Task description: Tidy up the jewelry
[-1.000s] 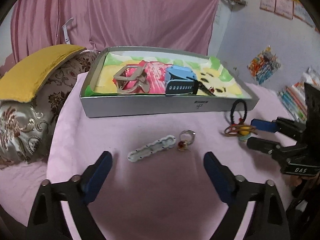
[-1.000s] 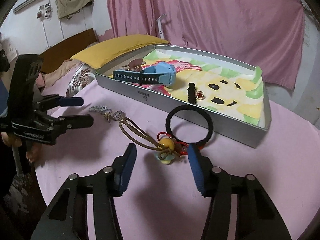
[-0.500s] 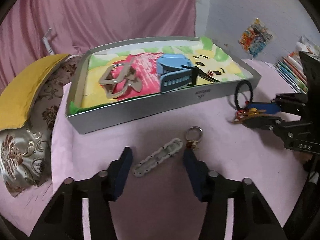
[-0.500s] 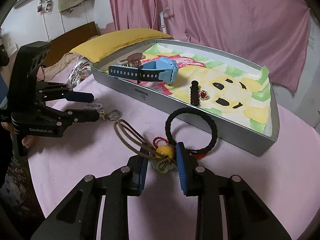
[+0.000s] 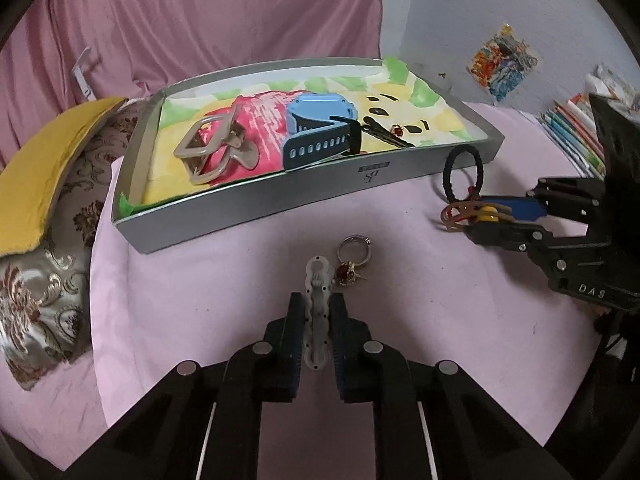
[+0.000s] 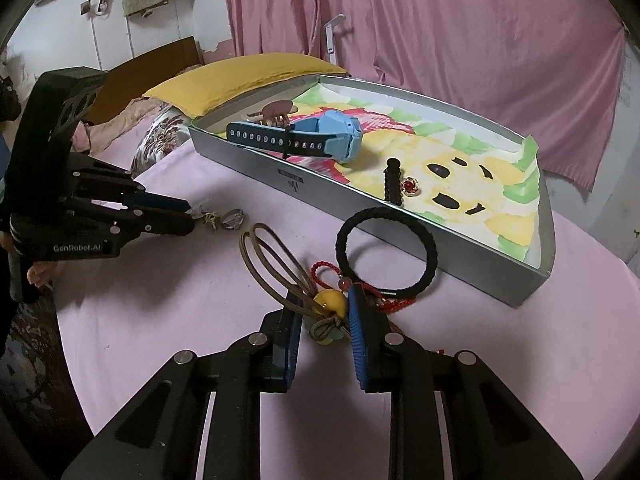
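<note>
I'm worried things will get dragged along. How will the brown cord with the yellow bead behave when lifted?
The brown cord lies in loose loops, so it will probably dangle limp. Its yellow bead, between the right gripper's closing jaws, looks rigid enough to grip. The red string lies tangled beside it and may drag along.

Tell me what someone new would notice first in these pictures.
Probably the grey tray at the back of the pink cloth, holding a bright blue watch. Nearer, the left gripper is closing on a pale hair clip, and the right gripper is closing around a yellow bead charm.
</note>
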`<state>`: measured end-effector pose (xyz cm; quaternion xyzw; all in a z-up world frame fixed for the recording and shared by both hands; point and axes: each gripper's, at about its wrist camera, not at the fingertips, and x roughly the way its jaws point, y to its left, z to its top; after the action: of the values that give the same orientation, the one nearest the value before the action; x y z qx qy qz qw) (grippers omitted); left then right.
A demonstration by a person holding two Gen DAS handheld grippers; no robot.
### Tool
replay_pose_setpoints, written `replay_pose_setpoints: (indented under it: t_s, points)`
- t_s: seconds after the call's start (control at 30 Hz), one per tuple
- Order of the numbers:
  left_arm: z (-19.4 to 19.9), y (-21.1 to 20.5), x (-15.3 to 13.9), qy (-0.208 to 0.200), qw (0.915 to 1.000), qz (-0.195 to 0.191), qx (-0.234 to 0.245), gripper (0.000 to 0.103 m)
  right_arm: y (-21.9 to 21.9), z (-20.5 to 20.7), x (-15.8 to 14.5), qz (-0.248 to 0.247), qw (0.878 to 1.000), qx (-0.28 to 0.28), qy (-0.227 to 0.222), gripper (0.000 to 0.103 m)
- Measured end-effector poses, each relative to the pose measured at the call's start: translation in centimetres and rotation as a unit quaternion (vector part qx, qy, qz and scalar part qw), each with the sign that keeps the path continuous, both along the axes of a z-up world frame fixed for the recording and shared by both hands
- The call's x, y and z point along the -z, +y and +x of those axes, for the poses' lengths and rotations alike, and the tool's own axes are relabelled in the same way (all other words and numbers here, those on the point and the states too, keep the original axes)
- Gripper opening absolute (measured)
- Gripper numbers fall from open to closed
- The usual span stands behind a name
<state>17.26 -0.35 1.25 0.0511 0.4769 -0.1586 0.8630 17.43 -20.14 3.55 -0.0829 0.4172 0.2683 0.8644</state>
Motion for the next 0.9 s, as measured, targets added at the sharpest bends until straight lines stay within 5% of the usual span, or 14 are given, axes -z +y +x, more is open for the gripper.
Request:
replay_pose_setpoints:
  t_s: [0.43, 0.67, 0.9]
  points:
    - [-2.3, 0.6, -0.2, -0.027, 0.9957, -0.079, -0.04, 0.012, -0.1, -1.4, -1.0, 0.031, 0.999, -0.008, -0.026, 0.016]
    - [-3.2, 0.3, -1.9, -0.11, 0.9867, -0.1, -0.065, 0.012, -0.4, -2.2, -2.8, 0.077, 0.994, 0.01, -0.076, 0.016]
    - [-3.9, -0.5, -4.1, -0.222, 0.9656, -0.102, -0.089, 0.012, -0.3, -3.1, -4.7, 0.113, 0.98, 0.047, -0.16, 0.016]
